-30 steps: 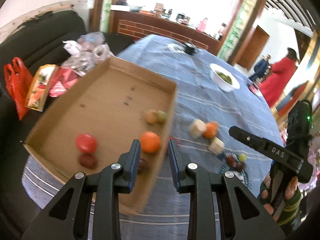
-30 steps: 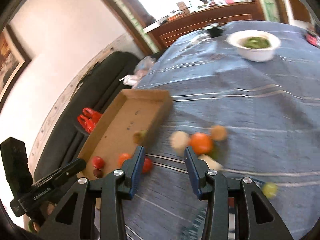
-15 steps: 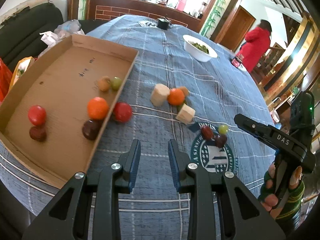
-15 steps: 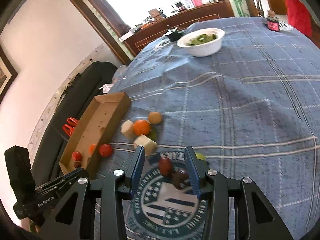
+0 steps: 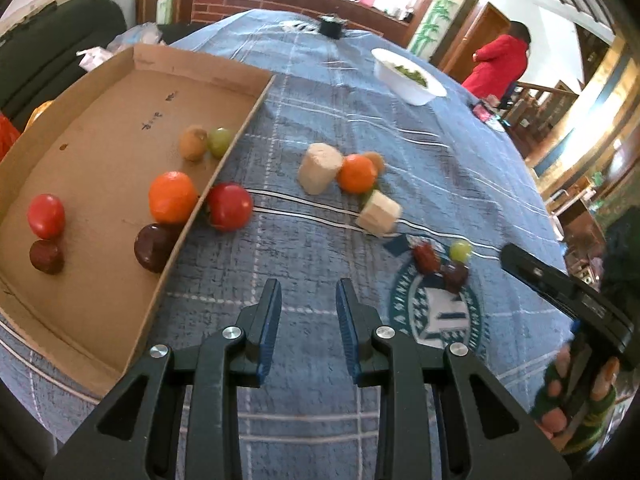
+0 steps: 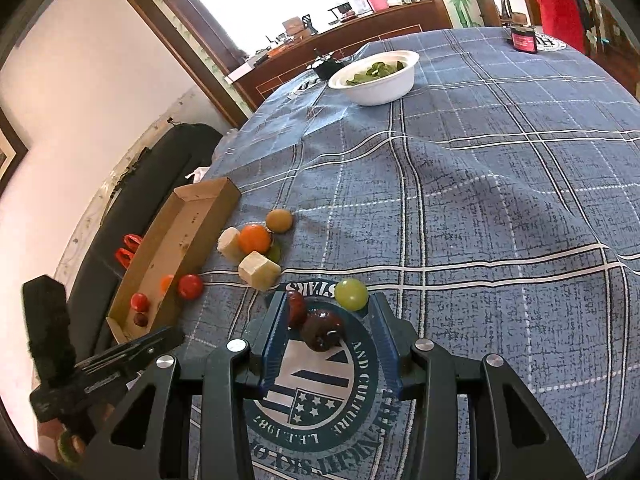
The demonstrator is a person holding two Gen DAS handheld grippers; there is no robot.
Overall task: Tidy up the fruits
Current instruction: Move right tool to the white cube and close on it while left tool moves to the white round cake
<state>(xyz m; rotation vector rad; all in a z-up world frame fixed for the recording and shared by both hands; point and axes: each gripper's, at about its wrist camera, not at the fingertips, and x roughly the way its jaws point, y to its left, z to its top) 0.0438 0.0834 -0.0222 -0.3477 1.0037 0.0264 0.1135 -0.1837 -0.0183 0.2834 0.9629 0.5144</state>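
Fruit lies split between the cardboard tray [image 5: 100,312] and the blue cloth on my counter [image 6: 500,208], a red tomato [image 5: 229,207] touching the tray's outer wall. My right gripper [image 6: 328,334] has its jaws spread wide around a dark plum [image 6: 322,330], not yet pinching it, a green grape [image 6: 351,294] just beyond. My left gripper [image 5: 308,320] hangs released over bare cloth, holding nothing.

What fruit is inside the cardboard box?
Inside the cardboard box: a red tomato, two dark plums, an orange, a brown fruit and a green grape. Nothing looks hidden.
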